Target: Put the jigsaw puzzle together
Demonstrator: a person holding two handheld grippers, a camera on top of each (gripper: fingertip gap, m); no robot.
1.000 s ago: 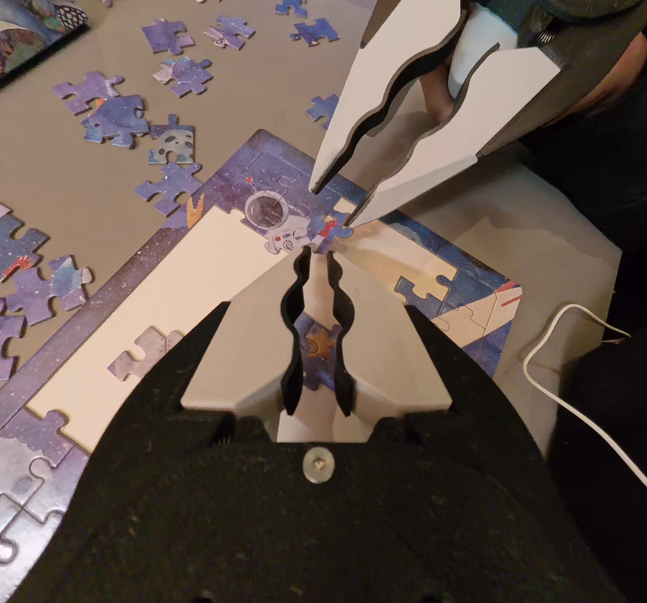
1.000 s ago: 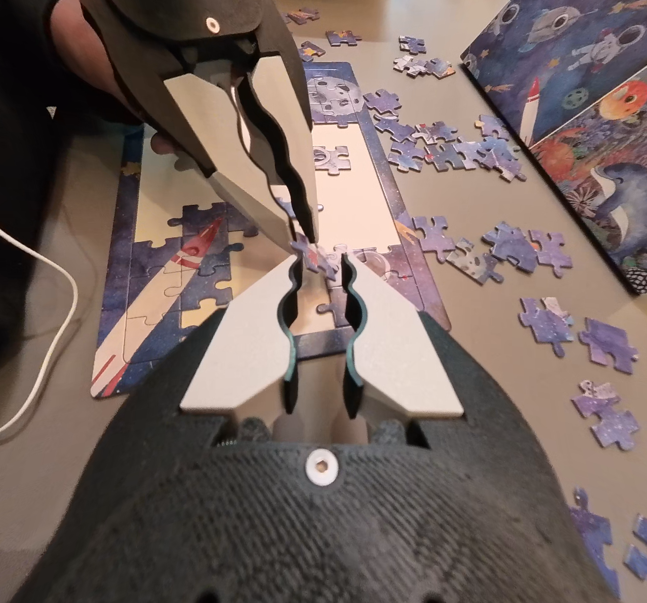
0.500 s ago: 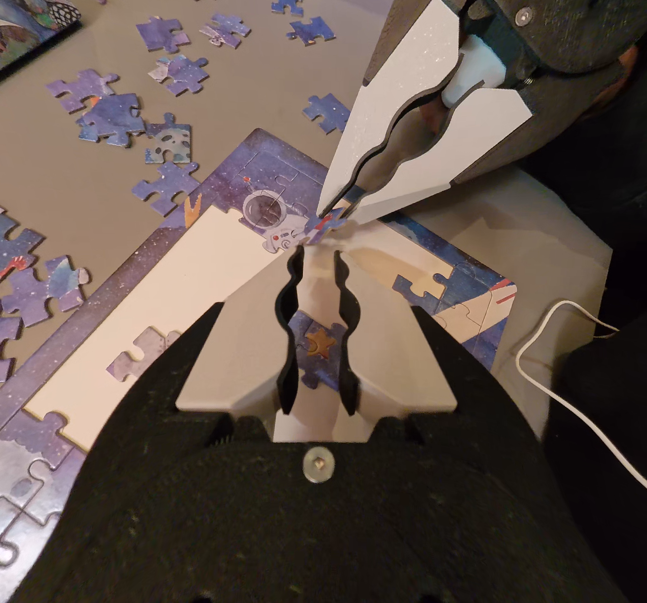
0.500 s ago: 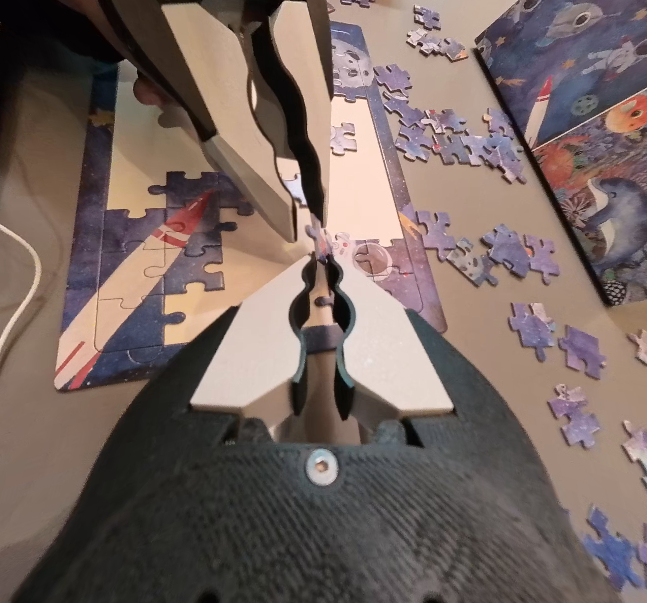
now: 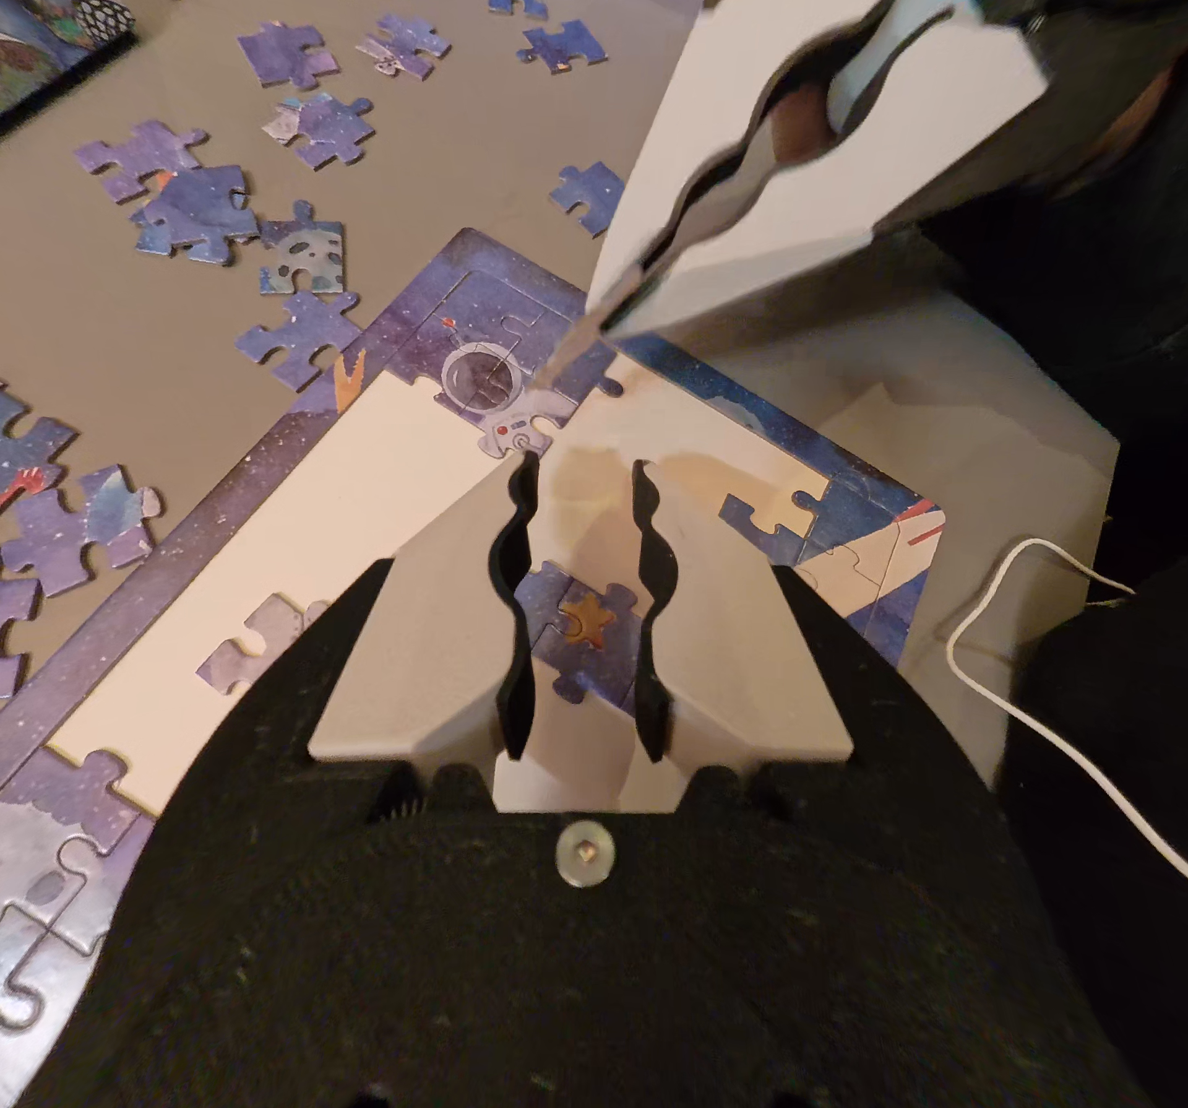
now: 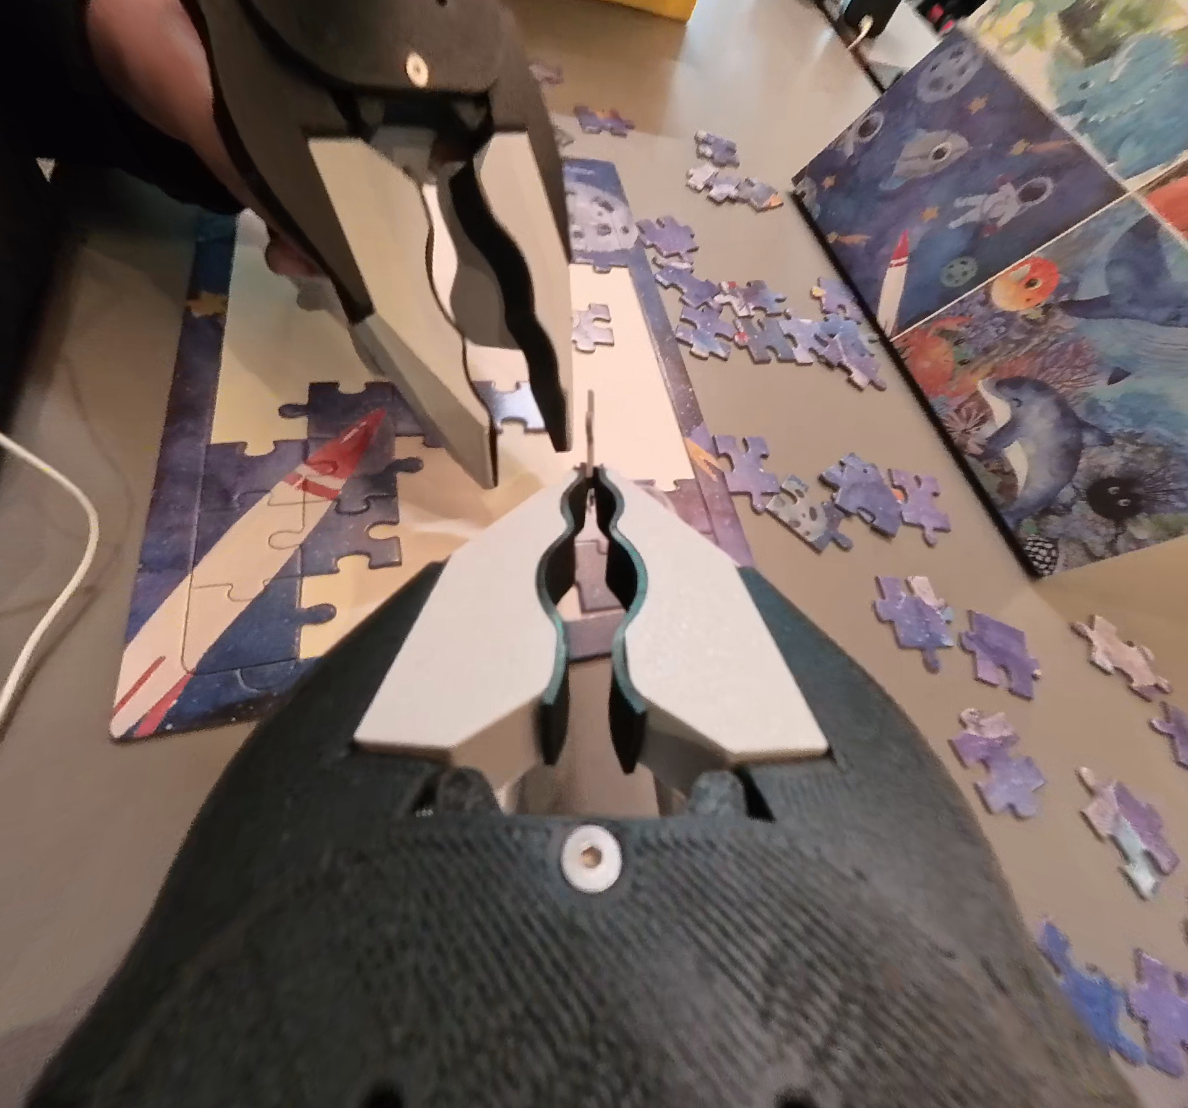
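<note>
My right claw is clenched on a thin puzzle piece held edge-on at frame centre, probably purple though blur hides its face, above the puzzle tray, while my left claw stands released, nothing between its fingers, over the tray's bare cream middle.

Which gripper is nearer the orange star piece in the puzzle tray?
Left. The left gripper hangs open directly over the orange star piece; the right gripper is farther, beyond the astronaut.
</note>
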